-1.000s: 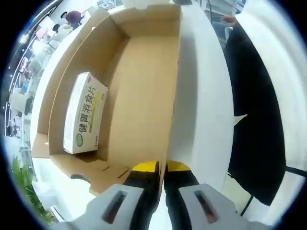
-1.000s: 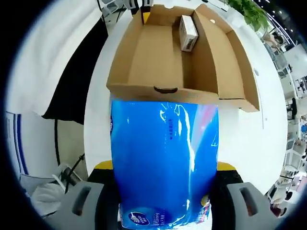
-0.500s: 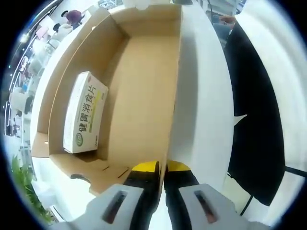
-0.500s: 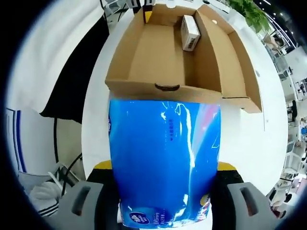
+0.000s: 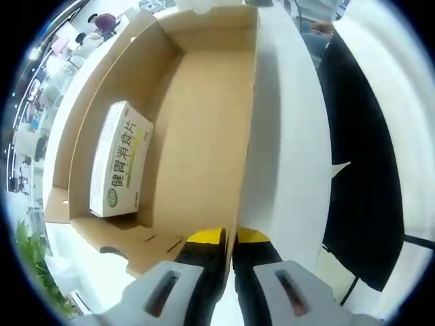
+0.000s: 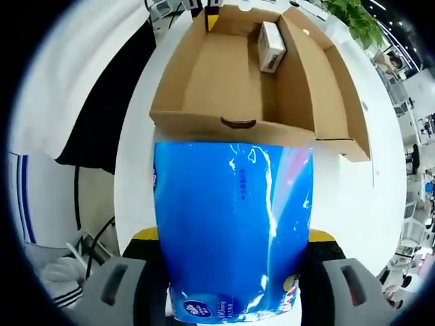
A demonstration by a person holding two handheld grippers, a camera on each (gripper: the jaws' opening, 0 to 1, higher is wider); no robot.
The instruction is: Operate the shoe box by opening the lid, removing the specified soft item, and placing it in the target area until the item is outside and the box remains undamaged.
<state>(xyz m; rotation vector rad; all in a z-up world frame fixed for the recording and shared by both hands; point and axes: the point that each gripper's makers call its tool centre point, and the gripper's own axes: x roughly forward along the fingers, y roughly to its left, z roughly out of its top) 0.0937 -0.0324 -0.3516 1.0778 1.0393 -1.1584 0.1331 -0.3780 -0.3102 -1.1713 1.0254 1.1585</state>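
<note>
Right tool (image 6: pixel 233 272) is clamped on the blue soft pack (image 6: pixel 233 231), outside the open shoe box (image 6: pixel 224 75). Left tool (image 5: pixel 230 238) pinches the box wall, small medicine carton (image 5: pixel 120 160) inside, white worktop (image 5: pixel 285 136) underneath.

Both views are bright, with even, soft light. The white bench (image 5: pixel 285 136) is almost washed out, so its surface shows no texture. Inside the open brown cardboard shoe box (image 5: pixel 204 136) the walls throw only soft, pale shadows on the floor, darker along the far corner. The glossy blue plastic pack (image 6: pixel 233 231) carries white streaks of glare down its middle. Strong fisheye distortion bends the bench edges and the box walls. The printed characters on the small white carton (image 5: pixel 121 161) are sharp; the nearest tongs look slightly soft.
</note>
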